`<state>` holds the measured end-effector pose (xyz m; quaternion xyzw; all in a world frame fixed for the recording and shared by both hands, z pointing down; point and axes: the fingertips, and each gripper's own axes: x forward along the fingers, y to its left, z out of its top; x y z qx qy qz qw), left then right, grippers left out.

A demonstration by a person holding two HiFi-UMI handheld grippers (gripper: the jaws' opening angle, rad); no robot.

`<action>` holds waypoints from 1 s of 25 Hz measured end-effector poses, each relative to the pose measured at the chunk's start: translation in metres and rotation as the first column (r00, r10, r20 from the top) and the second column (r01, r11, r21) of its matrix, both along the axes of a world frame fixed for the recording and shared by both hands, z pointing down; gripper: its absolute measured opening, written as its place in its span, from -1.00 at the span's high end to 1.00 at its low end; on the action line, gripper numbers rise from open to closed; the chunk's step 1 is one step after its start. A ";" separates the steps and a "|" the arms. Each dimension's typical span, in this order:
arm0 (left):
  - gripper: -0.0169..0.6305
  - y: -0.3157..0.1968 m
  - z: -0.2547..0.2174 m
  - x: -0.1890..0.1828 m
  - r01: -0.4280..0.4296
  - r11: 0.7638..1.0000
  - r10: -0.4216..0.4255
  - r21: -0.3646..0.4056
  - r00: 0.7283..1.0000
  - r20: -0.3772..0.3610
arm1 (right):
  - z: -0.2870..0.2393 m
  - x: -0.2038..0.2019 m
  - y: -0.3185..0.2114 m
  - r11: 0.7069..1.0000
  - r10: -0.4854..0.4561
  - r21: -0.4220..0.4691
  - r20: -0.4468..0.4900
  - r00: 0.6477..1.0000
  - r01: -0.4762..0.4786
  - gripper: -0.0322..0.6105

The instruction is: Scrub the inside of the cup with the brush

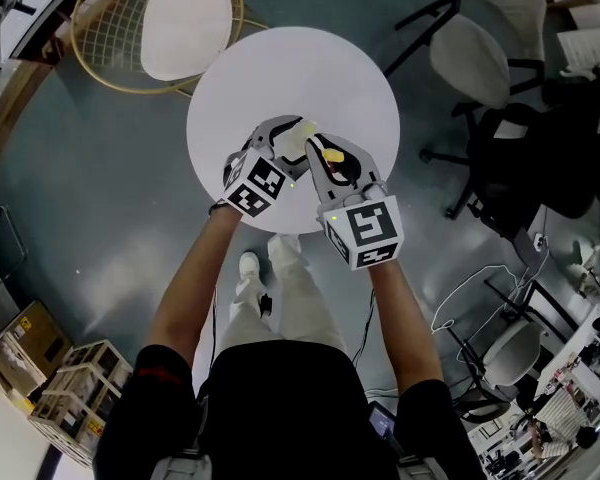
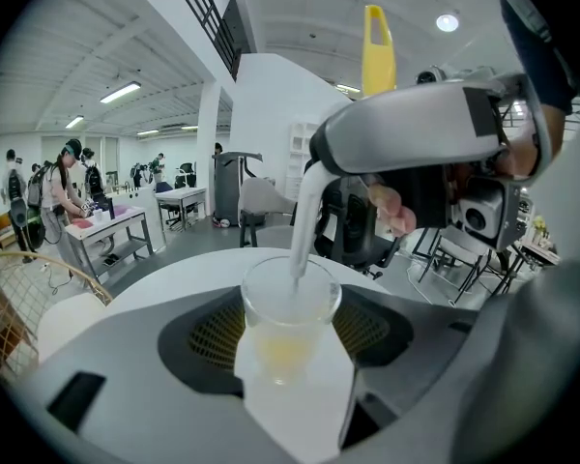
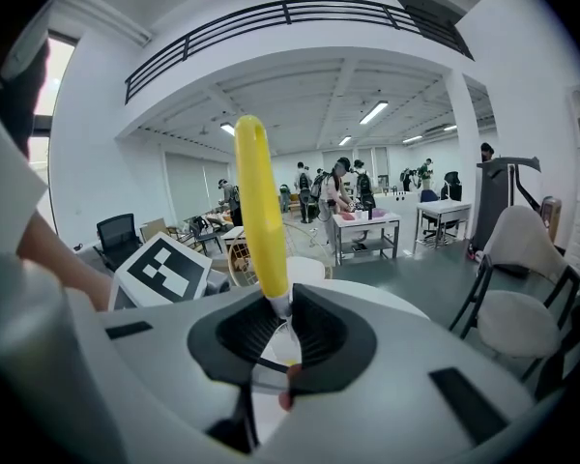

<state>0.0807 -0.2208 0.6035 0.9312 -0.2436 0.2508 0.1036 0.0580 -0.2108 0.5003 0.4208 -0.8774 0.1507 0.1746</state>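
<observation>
A clear plastic cup with a yellowish bottom sits upright between the jaws of my left gripper, which is shut on it. In the head view the cup is held over the round white table. My right gripper is shut on the brush just below its yellow handle, which stands upright. The brush's white shaft reaches down into the cup from above, with the yellow handle over the right gripper. The brush head inside the cup is hard to make out.
A wicker chair with a white cushion stands beyond the table on the left. Office chairs are on the right, and wooden crates lie lower left. Several people work at tables in the background.
</observation>
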 end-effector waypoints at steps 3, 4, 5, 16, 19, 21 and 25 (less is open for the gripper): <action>0.04 0.000 0.000 -0.001 0.004 1.000 -0.004 -0.001 1.000 -0.001 | 0.000 -0.004 0.000 1.000 -0.004 0.003 -0.002 1.000 0.004 0.74; 0.04 0.000 0.000 -0.001 0.004 1.000 -0.004 -0.003 1.000 0.000 | 0.001 -0.005 0.000 1.000 -0.003 0.004 -0.003 1.000 0.003 0.74; 0.04 0.000 0.001 -0.002 0.004 1.000 -0.004 -0.005 1.000 0.003 | 0.001 -0.007 -0.001 1.000 -0.002 0.004 -0.004 1.000 0.002 0.74; 0.04 0.000 0.001 -0.001 0.004 1.000 -0.004 -0.007 1.000 0.003 | 0.002 -0.011 -0.009 1.000 0.007 -0.001 0.006 1.000 -0.007 0.74; 0.04 0.000 0.000 -0.001 0.005 1.000 -0.005 -0.008 1.000 0.002 | 0.002 -0.012 -0.012 1.000 0.009 -0.005 0.010 1.000 -0.009 0.74; 0.04 0.000 0.000 -0.001 0.007 1.000 -0.007 -0.007 1.000 0.002 | 0.002 -0.012 -0.013 1.000 0.011 -0.009 0.013 1.000 -0.011 0.74; 0.04 -0.001 0.001 -0.002 0.010 1.000 -0.010 -0.007 1.000 0.001 | 0.003 -0.013 -0.014 1.000 0.013 -0.008 0.017 1.000 -0.013 0.74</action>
